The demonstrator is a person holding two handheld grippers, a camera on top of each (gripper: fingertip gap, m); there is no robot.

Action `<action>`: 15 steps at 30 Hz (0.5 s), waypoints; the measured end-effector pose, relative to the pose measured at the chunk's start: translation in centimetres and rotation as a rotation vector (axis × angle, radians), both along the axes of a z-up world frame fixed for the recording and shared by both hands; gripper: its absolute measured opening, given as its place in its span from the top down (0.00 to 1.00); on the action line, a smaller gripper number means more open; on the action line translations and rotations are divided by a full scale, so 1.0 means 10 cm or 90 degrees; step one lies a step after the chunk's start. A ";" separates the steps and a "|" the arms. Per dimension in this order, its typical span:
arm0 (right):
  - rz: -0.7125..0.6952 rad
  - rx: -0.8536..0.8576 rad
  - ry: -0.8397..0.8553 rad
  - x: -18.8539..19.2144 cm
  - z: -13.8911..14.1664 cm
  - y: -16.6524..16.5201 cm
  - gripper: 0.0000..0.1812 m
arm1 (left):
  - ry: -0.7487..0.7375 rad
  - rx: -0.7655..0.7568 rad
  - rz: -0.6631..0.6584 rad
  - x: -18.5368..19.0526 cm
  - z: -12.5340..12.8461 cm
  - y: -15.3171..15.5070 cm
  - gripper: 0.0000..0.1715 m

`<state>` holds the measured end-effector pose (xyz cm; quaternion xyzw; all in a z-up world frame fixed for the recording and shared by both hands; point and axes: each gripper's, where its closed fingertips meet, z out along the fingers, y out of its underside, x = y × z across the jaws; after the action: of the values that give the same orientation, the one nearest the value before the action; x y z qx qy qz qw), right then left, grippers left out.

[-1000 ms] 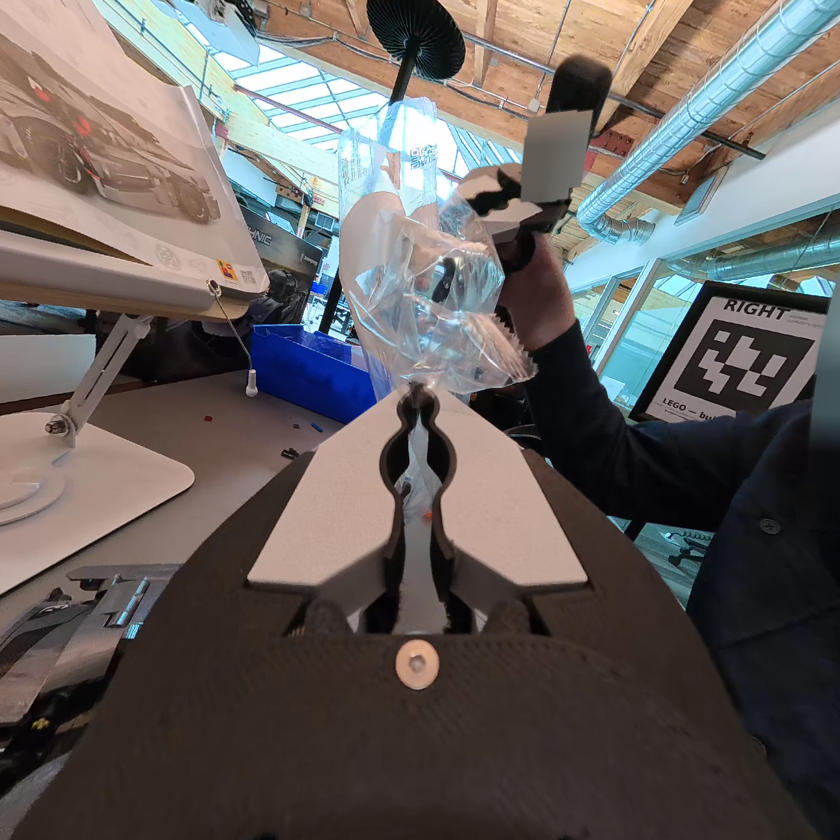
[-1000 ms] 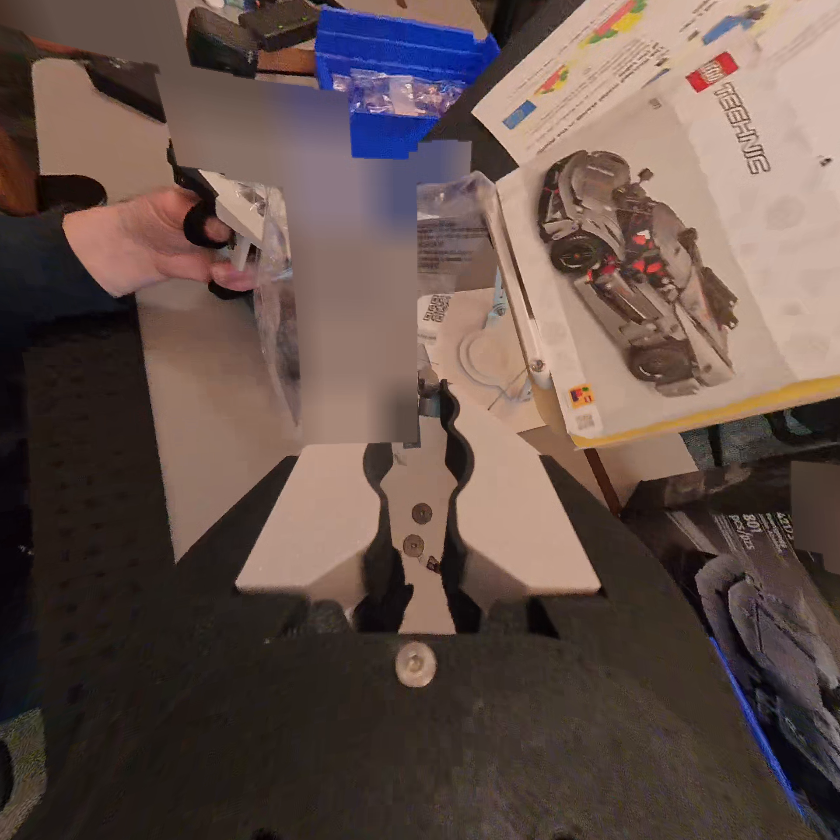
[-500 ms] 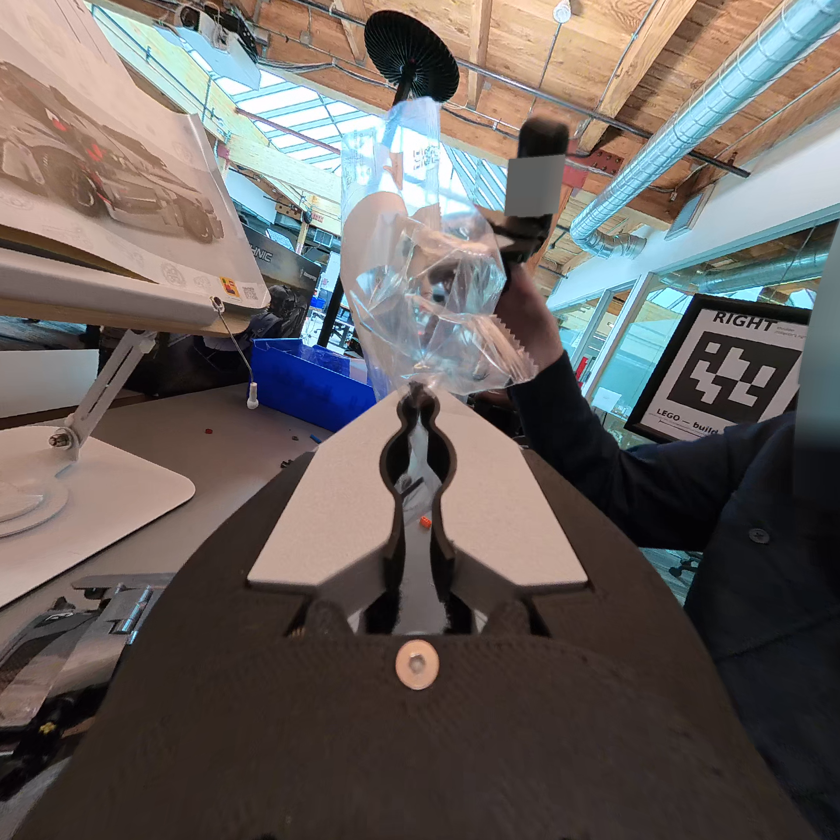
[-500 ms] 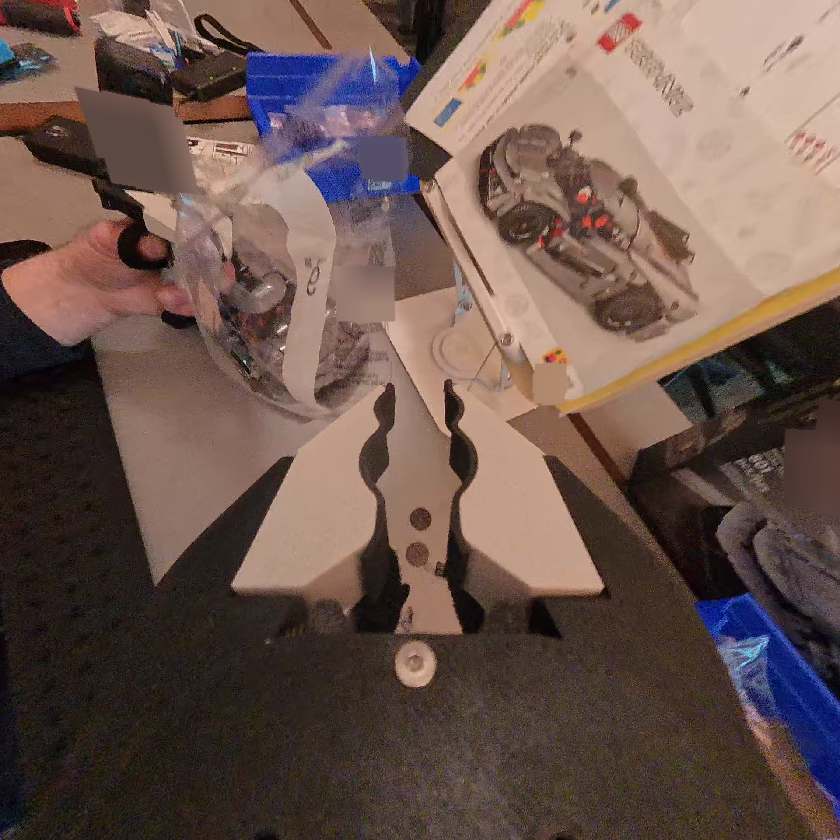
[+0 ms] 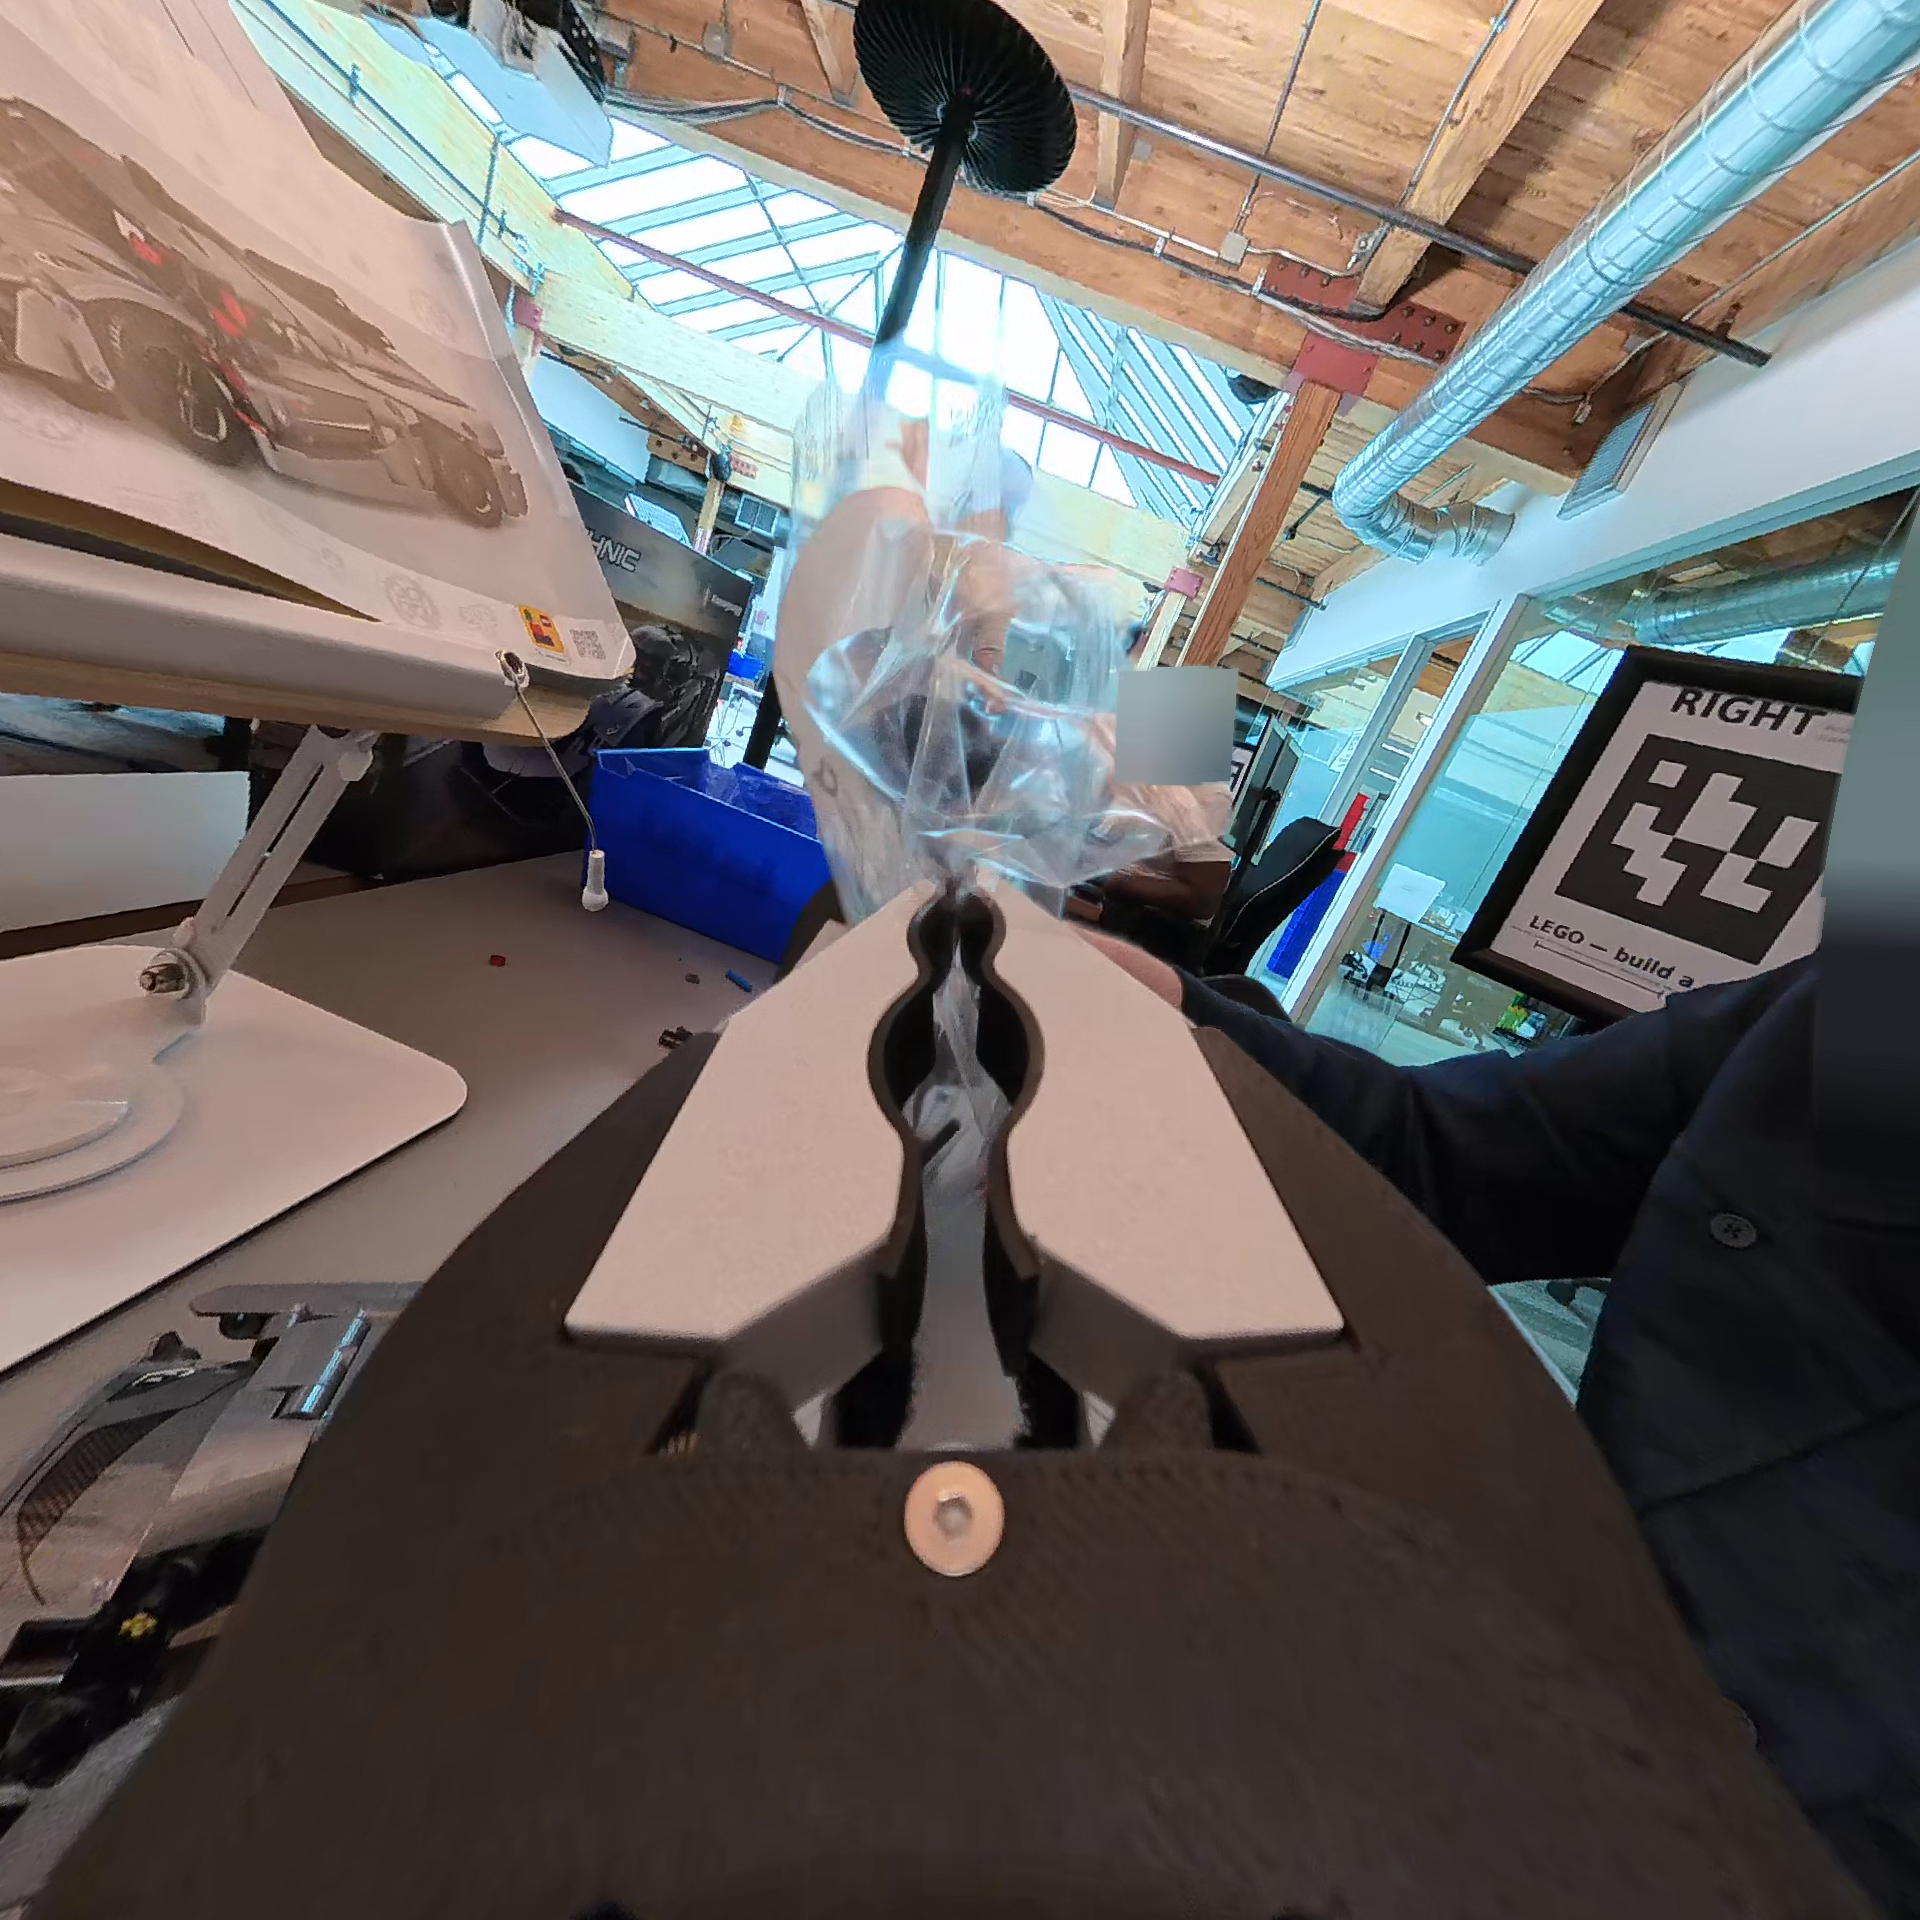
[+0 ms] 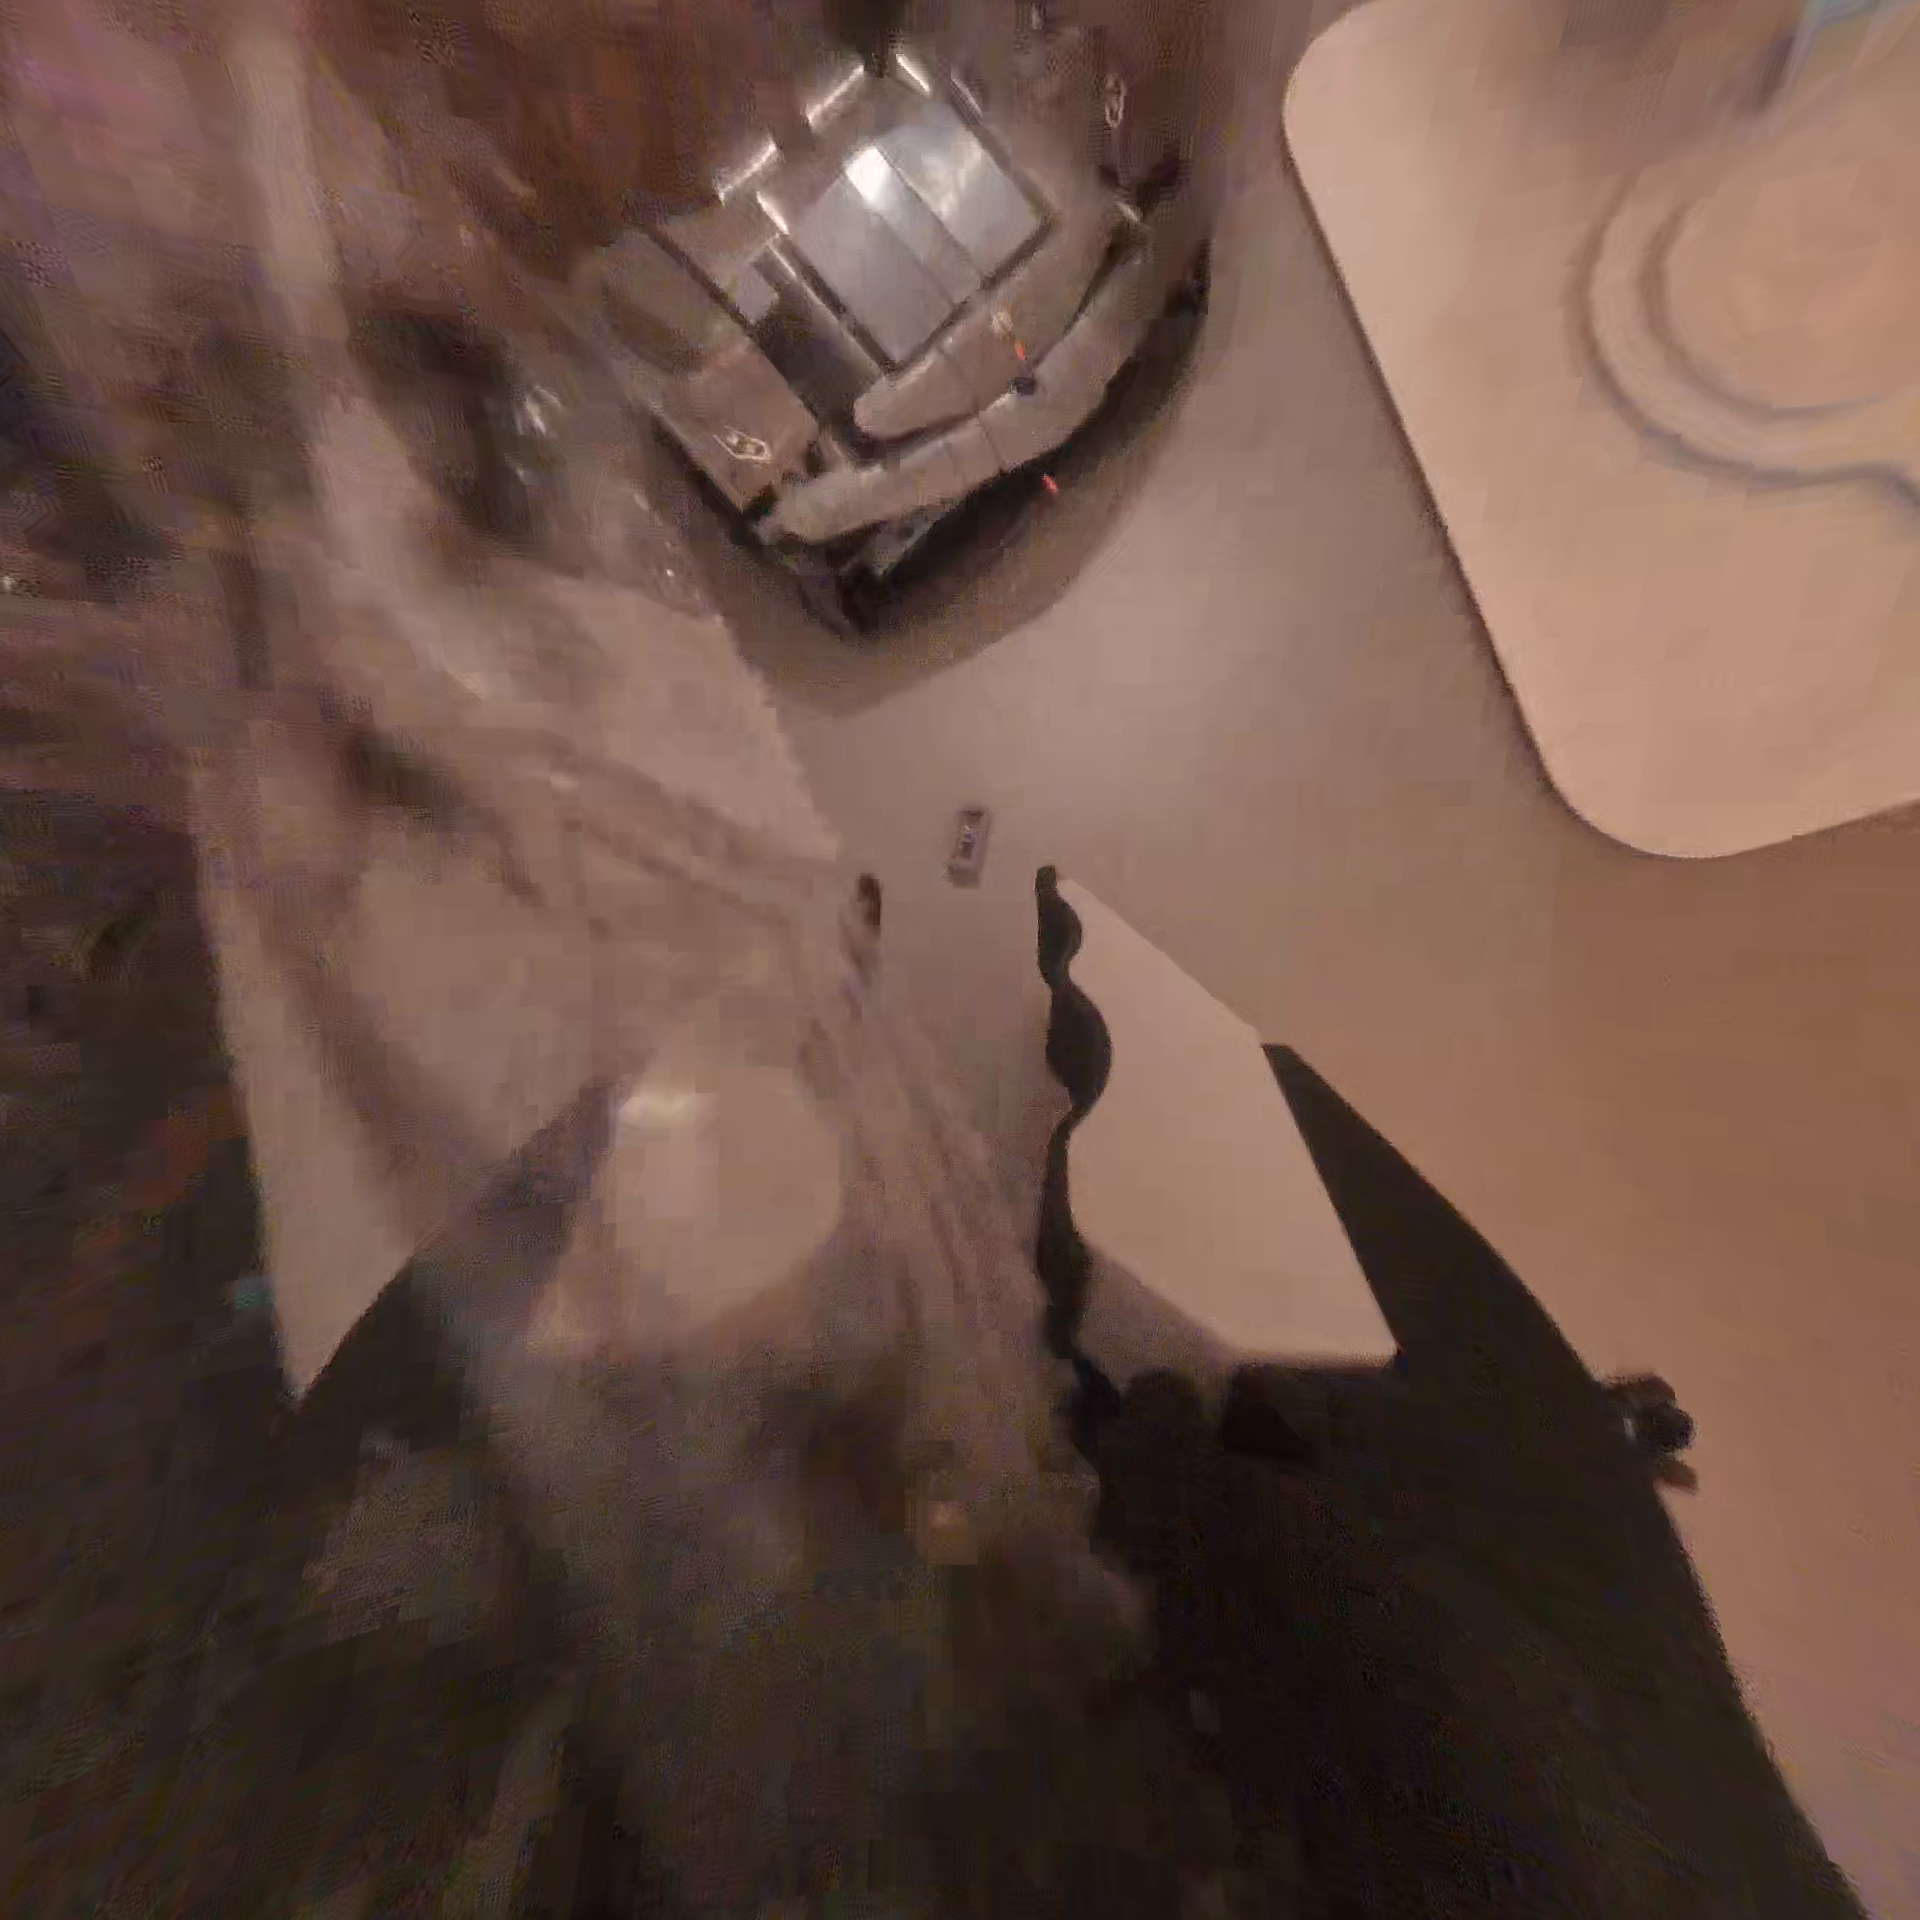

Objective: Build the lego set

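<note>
My left gripper (image 5: 954, 914) is shut on the neck of a clear plastic bag (image 5: 935, 665) and holds it up, tilted toward the ceiling. The right wrist view is badly motion-blurred. In it my right gripper (image 6: 956, 904) points down at the grey table, its jaws a little apart and empty. The bag (image 6: 540, 790) smears across its left finger. A part-built grey lego car (image 6: 883, 343) lies on the table ahead of it. The car also shows at the lower left of the left wrist view (image 5: 208, 1403). A small loose piece (image 6: 966, 844) lies just past the fingertips.
An instruction booklet (image 5: 260, 364) rests on a white book stand (image 5: 208, 1091), whose base (image 6: 1610, 416) is at the right. A blue bin (image 5: 707, 842) stands at the back. Small loose pieces (image 5: 497, 958) dot the table. A person's dark sleeve (image 5: 1507, 1122) crosses from the right. The gap from one gripper's tips to the other's is roughly 20 centimeters.
My right gripper has swung from beside the raised bag down toward the table and the car. The left gripper keeps its hold on the bag, which now hangs looser.
</note>
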<state>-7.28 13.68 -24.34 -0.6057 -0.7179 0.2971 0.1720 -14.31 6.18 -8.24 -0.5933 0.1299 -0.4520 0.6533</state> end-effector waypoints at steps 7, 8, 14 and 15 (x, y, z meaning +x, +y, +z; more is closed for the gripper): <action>-0.062 -0.005 0.006 -0.09 -0.11 0.19 0.83 | -0.001 0.004 0.009 -0.03 0.00 0.01 1.00; -0.083 -0.010 0.017 -0.08 -0.09 0.27 0.83 | -0.005 0.005 0.010 -0.04 0.01 0.00 1.00; -0.159 -0.133 0.116 0.04 0.20 0.59 0.80 | -0.045 0.038 0.015 -0.14 0.14 -0.07 1.00; -0.141 -0.146 0.104 0.04 0.14 0.51 0.80 | -0.047 0.042 0.016 -0.14 0.15 -0.08 1.00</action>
<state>-6.88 18.83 -22.97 -0.6705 -0.5919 0.4046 0.1908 -15.76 5.33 -6.71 -0.5557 0.1133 -0.4609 0.6826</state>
